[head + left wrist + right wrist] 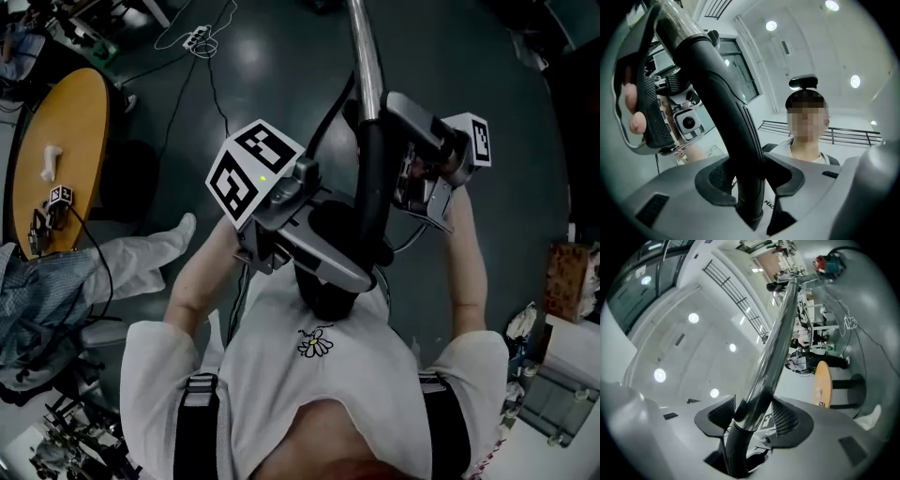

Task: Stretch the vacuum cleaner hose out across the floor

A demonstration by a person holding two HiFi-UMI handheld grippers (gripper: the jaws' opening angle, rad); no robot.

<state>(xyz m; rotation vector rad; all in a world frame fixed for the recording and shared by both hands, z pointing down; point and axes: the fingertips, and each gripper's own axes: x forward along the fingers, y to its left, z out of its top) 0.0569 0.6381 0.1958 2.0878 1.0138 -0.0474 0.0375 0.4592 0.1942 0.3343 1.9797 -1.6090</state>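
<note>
Left tool [750, 185] clamps black curved plastic handle [722, 93], right tool [752, 416] clamps shiny metal tube [776, 343] toward 12 o'clock; cd slip if yanked.

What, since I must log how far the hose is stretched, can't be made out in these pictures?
- Hose: no view plainly shows it; in the head view the person's shirt covers the floor below.
- Metal tube: far end cut off by the head view's top edge.
- Red object, right gripper view: too small to identify.
- Items on the round table: too small to name.
</note>
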